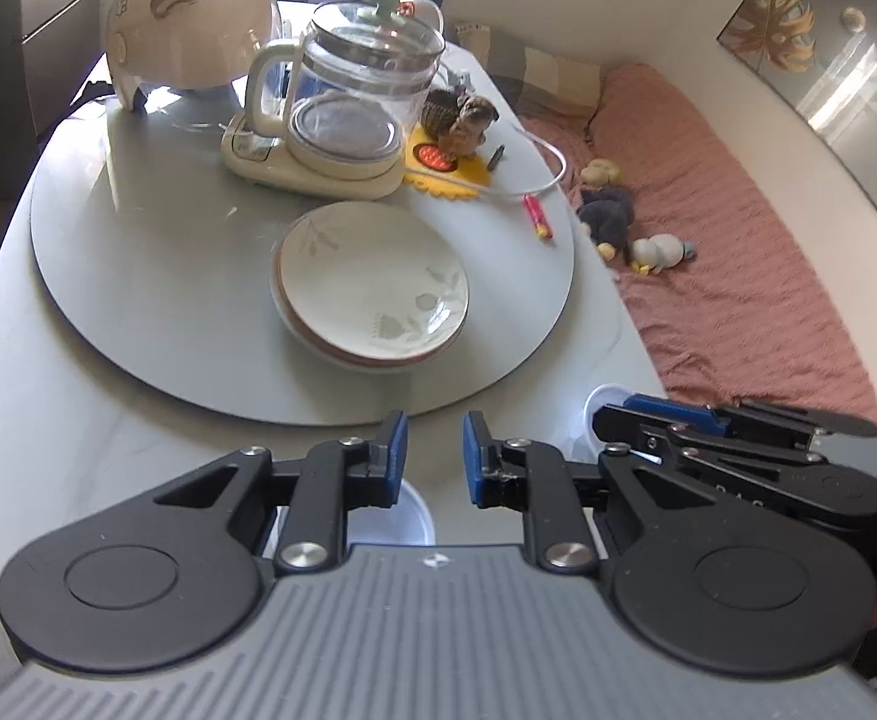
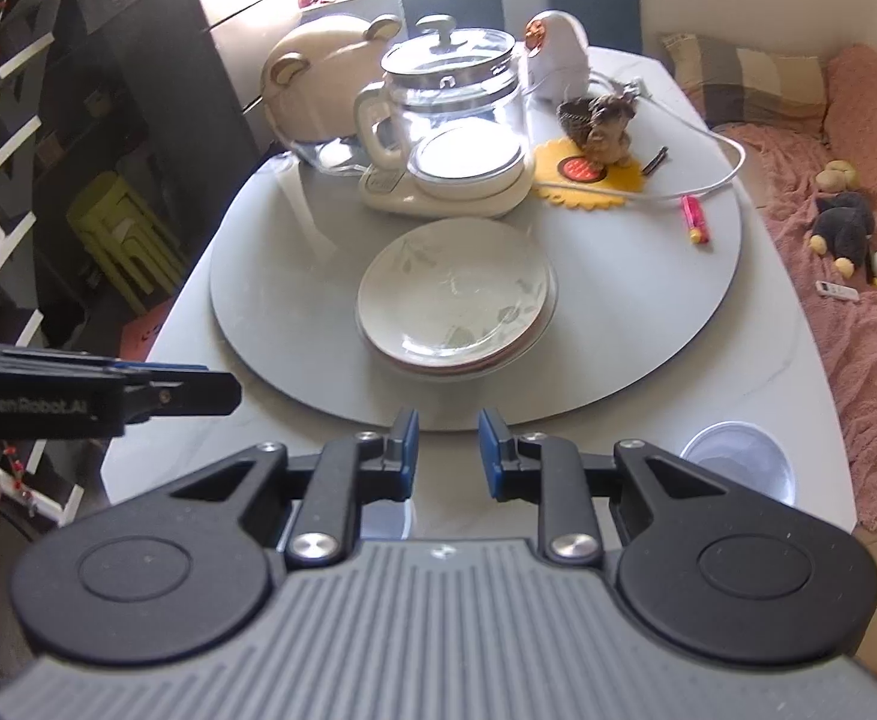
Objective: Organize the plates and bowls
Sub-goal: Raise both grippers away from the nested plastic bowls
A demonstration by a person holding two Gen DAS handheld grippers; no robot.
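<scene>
I see the worktop (image 2: 798, 372) carrying a grey turntable (image 2: 270, 276); the stacked plates (image 2: 456, 294) sit near its front edge, before the glass kettle (image 2: 456, 102). My left gripper (image 1: 434, 456) and right gripper (image 2: 447, 453) hover with jaws apart, empty.

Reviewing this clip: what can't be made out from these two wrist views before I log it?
- Stack of plates: the plate count is unclear in both views; upper rims overlap lower ones.
- White bowl below the left gripper: mostly hidden by the fingers and body.
- Second white bowl beside the right gripper: glare washes out its inside.
- Kettle: backlight hides any contents.
</scene>
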